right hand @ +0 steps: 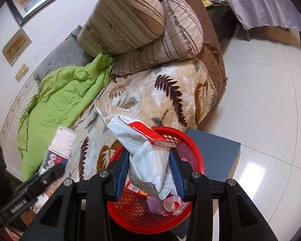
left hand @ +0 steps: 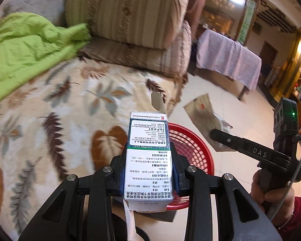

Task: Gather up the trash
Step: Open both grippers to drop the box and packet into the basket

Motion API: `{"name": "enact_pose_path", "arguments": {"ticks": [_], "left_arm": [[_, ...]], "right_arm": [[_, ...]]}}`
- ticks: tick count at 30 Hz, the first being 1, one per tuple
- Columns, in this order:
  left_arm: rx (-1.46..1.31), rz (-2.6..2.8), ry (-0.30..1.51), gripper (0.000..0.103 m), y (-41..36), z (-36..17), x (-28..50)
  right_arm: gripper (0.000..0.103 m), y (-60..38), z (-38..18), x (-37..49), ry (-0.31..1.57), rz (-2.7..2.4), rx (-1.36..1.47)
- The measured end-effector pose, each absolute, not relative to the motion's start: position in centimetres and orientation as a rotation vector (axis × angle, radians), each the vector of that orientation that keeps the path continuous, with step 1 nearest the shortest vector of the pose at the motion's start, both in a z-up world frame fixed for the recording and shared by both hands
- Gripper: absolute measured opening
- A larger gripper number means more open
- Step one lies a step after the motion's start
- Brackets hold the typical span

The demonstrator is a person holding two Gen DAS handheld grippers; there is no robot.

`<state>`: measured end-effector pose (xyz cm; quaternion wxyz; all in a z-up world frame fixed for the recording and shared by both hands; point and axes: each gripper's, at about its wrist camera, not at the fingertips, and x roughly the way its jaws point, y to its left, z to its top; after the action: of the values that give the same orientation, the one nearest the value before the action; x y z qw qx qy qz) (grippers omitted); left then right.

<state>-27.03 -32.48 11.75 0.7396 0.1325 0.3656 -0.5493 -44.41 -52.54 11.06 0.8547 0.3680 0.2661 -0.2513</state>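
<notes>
One medicine box (left hand: 148, 160) clamped in my left gripper (left hand: 149, 178), its top flap open, held up by the bed edge. My right gripper (right hand: 149, 172) pinches one crumpled snack bag (right hand: 142, 146) directly over the one red basket (right hand: 192, 152), which has a few scraps inside. Two striped pillows (right hand: 126, 20) are stacked on the bed beside one green quilt (right hand: 64, 92)

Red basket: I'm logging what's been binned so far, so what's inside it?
In the red basket lie a pale purple scrap and a pinkish crumpled bit. The rest is hidden behind the white wrapper held in the right gripper.
</notes>
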Motion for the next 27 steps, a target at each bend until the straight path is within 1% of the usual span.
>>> {"name": "enact_pose_path", "arguments": {"ticks": [9,19,22,23,24,25,26,27], "left_arm": [[0.331,-1.231,0.862,0.033,-35.9,9.6,-28.0],[0.363,-1.215,0.910,0.033,-37.8,7.3,-27.7],[0.360,-1.216,0.910,0.033,-38.0,7.1,-27.6],[0.364,-1.216,0.914,0.043,-38.0,7.2,-27.6],[0.359,-1.213,0.913,0.062,-37.9,7.2,-27.5],[0.342,-1.205,0.902,0.070,-37.7,7.3,-27.3],[0.328,-1.199,0.892,0.074,-37.4,7.5,-27.2],[0.315,-1.200,0.885,0.074,-37.2,7.7,-27.0]], "right_arm": [[0.044,-53.7,9.6,-44.2,0.571,-0.541,0.811],[0.045,-54.3,7.5,-43.5,0.600,-0.561,0.851],[0.047,-54.5,7.2,-43.3,0.615,-0.578,0.849],[0.053,-54.5,7.2,-43.4,0.617,-0.585,0.850],[0.061,-54.6,7.2,-43.4,0.618,-0.593,0.848],[0.065,-54.5,7.3,-43.5,0.616,-0.604,0.839],[0.068,-54.4,7.5,-43.6,0.614,-0.615,0.826],[0.069,-54.4,7.7,-43.7,0.611,-0.620,0.819]]}}
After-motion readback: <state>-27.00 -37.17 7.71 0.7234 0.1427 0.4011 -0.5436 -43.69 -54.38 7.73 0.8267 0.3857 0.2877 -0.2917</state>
